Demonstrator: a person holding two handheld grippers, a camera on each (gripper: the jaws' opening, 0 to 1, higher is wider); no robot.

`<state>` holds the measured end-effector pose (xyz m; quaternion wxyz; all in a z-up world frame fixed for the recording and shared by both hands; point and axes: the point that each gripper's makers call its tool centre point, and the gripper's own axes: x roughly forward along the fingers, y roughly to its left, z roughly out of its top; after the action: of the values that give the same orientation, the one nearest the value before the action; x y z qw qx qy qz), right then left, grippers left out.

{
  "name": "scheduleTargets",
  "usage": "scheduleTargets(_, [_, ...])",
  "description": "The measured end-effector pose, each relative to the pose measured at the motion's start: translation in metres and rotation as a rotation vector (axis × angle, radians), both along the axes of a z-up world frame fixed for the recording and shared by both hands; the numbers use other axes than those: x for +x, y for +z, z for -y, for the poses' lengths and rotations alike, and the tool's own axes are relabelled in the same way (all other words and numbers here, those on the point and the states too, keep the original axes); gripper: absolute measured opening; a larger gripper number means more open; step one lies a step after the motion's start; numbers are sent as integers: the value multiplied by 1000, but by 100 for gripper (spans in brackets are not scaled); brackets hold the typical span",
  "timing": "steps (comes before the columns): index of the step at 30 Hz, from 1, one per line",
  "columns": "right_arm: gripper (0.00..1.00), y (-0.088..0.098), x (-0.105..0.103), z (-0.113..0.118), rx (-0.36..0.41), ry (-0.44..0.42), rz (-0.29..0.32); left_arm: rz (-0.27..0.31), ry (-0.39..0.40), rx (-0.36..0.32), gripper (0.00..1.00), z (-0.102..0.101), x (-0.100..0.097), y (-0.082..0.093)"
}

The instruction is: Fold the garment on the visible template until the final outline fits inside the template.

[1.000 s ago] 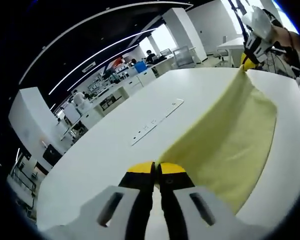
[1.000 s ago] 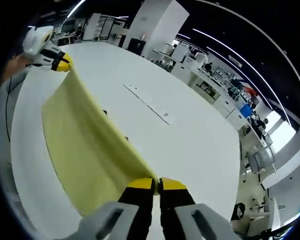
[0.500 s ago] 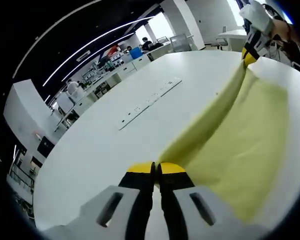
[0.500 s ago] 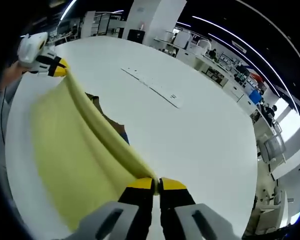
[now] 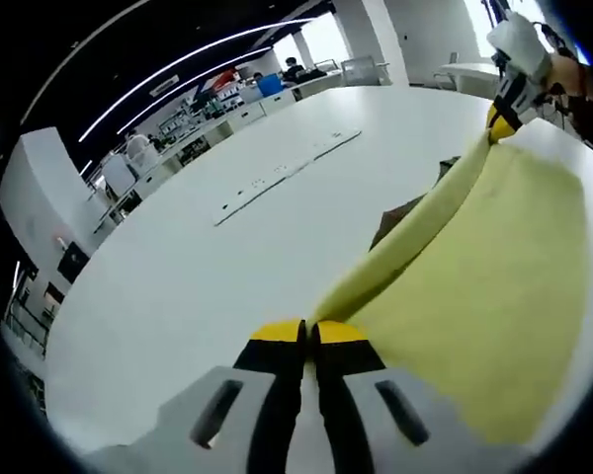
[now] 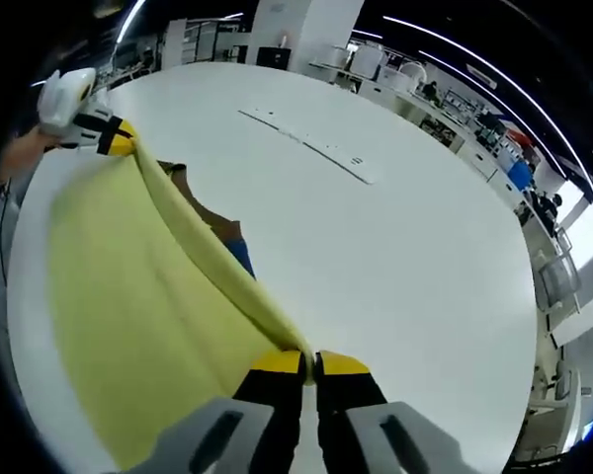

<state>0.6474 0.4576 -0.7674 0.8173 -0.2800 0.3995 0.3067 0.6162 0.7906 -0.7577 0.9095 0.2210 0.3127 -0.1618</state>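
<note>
Two grippers pinch the yellow garment [image 5: 474, 286]; right gripper view shows possibly blue template [image 6: 241, 259].

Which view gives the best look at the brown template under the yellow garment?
The right gripper view: past the garment's raised edge, the brown template shows as a longer strip, with a blue patch beside it. The left gripper view shows two small brown corners above the same edge.

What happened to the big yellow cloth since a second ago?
The yellow fabric garment sagged lower between the two grippers, uncovering a brown and blue item on the white table beyond its held edge. The left gripper and right gripper stayed clamped on the garment's edge, nothing let go. The long flat strip on the table stayed put.
</note>
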Motion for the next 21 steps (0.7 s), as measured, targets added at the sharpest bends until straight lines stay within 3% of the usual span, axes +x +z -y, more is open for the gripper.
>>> scheduleTargets(4, [1,0,2,0,3,12,4,-11,-15,6,2,1,-2,-3])
scheduleTargets(10, [13,5,-5,4,7,27,2,-20,-50,39,22,-4,-9,1])
scheduleTargets(14, [20,5,-7,3,47,20,6,-18,-82,33,27,-2,-14,2])
scheduleTargets(17, [25,0,-2,3,22,33,29,-7,-91,33,27,-1,-9,1])
scheduleTargets(19, [25,3,7,-1,48,19,75,8,-88,39,29,-1,-2,1])
scheduleTargets(21, [25,0,11,-2,56,0,77,27,-72,46,31,-3,6,2])
